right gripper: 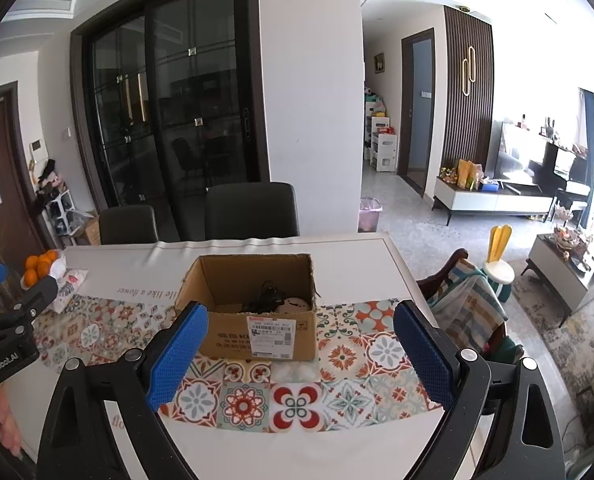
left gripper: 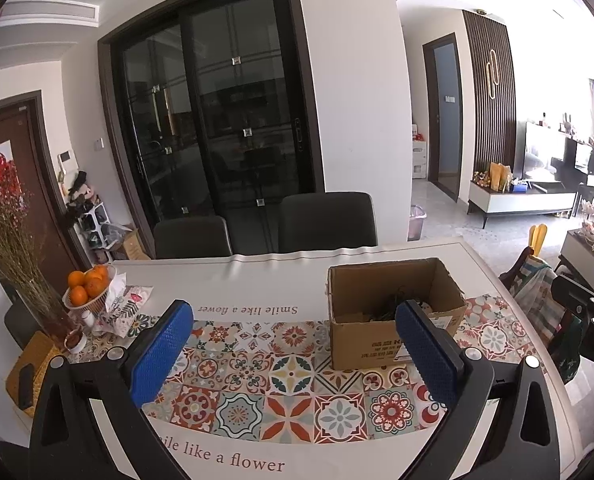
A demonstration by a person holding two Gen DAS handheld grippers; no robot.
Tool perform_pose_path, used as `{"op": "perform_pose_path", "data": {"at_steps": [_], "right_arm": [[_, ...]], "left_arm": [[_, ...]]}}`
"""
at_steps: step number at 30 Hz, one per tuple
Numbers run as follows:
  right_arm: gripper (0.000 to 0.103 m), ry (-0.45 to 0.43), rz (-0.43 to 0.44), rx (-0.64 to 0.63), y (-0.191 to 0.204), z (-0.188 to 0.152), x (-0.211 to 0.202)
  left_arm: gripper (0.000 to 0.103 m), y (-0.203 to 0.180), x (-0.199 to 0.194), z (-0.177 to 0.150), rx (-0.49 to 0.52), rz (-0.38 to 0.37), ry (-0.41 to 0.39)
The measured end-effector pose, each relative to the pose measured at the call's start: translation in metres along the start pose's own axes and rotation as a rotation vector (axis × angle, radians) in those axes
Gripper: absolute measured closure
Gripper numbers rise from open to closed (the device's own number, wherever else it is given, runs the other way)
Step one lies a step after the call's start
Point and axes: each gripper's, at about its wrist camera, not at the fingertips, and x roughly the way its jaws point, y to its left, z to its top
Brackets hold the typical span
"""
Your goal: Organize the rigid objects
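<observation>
cardboard box point(right gripper: 253, 312): one, open-topped, standing on the patterned runner of the table point(right gripper: 337, 252); landmark for all below.
box contents: a tangle of dark cable point(right gripper: 267, 300) and one pale round object point(right gripper: 295, 305); anything else in there too dim to tell.
label point(right gripper: 272, 330): one white sticker on the box's near wall.
left gripper point(left gripper: 297, 344): fingers spread wide, nothing between them; above the runner, near side of the box and off to its left.
right gripper point(right gripper: 299, 344): fingers spread wide, nothing held; directly on the near side of the box, apart from it.
blue pads: four, two per gripper.
chairs point(right gripper: 253, 210): two, dark, beyond the box at the far table edge.
oranges point(left gripper: 87, 282): at least four, in one basket well left of the box.
</observation>
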Motion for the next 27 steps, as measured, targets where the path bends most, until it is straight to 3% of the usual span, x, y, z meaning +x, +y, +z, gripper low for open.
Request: {"op": "perform_pose_path", "data": {"at_steps": [27], "right_arm": [[0.009, 0.001, 0.003, -0.002, -0.0013, -0.0013, 0.0023]], "left_arm": [[0.0, -0.0018, 0.0011, 0.0012, -0.001, -0.006, 0.011]]}}
